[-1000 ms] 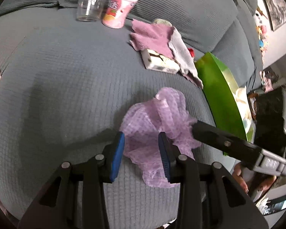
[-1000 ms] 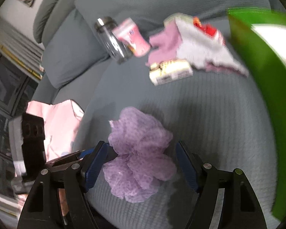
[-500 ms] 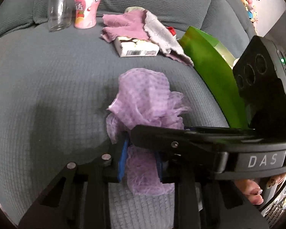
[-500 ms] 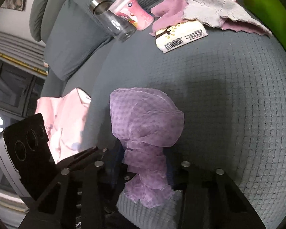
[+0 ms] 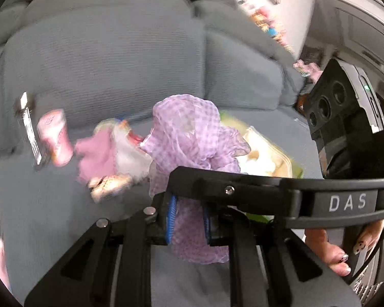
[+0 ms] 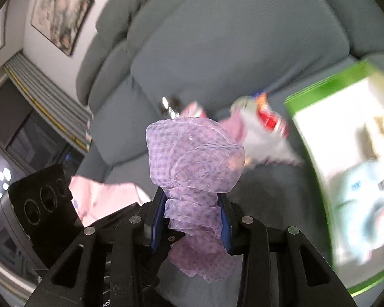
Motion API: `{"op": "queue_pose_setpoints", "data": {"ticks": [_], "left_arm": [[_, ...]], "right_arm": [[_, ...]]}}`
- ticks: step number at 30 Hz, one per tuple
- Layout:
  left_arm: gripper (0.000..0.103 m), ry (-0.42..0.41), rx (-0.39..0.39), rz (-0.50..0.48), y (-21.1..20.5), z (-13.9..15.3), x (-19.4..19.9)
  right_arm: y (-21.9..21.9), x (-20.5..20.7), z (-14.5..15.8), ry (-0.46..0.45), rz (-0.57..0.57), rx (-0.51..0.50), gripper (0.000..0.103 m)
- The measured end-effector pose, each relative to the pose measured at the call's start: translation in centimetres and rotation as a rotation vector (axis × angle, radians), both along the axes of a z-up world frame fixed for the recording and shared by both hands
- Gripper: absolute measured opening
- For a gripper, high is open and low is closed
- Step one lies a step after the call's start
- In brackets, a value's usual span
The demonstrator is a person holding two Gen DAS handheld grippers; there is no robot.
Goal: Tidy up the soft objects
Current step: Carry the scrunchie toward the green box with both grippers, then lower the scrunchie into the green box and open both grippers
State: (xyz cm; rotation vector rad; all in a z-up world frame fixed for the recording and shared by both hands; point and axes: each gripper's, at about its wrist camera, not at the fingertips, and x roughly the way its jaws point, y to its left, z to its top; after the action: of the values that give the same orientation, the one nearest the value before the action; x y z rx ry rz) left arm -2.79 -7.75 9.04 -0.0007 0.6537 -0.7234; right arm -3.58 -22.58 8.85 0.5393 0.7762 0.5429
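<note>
Both tongs, left tongs (image 5: 188, 221) and right tongs (image 6: 190, 223), clamp the light, compressible mesh pouf (image 6: 192, 158) at its 6 o'clock bunched base; grip there.

Both grippers meet at one spot — the left gripper (image 5: 188, 223) with jaws pinched nearly together on the mesh (image 5: 192, 138), the right gripper (image 6: 192, 222) crossing it, its jaws clamping the same mesh. A bare hand (image 5: 338, 245) grips the right one.

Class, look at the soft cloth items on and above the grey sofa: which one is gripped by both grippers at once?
The purple mesh cloth: the left gripper and right gripper both clamp it, lifted clear, while the pink cloth and white cloth lie on the sofa.
</note>
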Motion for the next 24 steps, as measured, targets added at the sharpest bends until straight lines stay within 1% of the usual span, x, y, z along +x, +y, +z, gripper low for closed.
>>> {"op": "queue_pose_setpoints", "data": {"ticks": [4, 6, 9, 12, 17, 20, 22, 24], "left_arm": [[0.013, -0.024, -0.044, -0.059, -3.0, 1.0, 0.4], [0.013, -0.01, -0.054, -0.085, -4.4, 1.2, 1.3], [0.013, 0.011, -0.052, -0.121, -6.7, 0.8, 2.1], [0.013, 0.025, -0.035, -0.145, -9.1, 0.6, 2.4], [0.014, 0.077, 0.004, -0.198, -13.0, -0.6, 3.8], [0.014, 0.093, 0.03, -0.226, -14.6, -1.3, 4.0], [0.014, 0.1, 0.044, -0.231, -15.0, -1.7, 4.1], [0.014, 0.129, 0.054, -0.238, -15.9, -2.1, 4.8]], "right_arm": [[-2.9, -1.2, 2.2, -0.096, -0.085, -0.055, 0.039], [-4.5, -1.4, 2.4, -0.11, -0.132, -0.066, 0.039], [-6.5, -1.4, 2.0, -0.108, -0.177, -0.063, 0.039], [-8.9, -1.1, 1.2, -0.086, -0.231, -0.041, 0.039], [-12.1, -0.5, -0.6, -0.027, -0.312, -0.029, 0.039], [-14.2, 0.1, -1.6, 0.022, -0.35, 0.019, 0.039], [-14.8, 0.2, -2.0, 0.04, -0.37, 0.015, 0.039], [-15.3, 0.4, -2.3, 0.055, -0.396, 0.002, 0.039]]}}
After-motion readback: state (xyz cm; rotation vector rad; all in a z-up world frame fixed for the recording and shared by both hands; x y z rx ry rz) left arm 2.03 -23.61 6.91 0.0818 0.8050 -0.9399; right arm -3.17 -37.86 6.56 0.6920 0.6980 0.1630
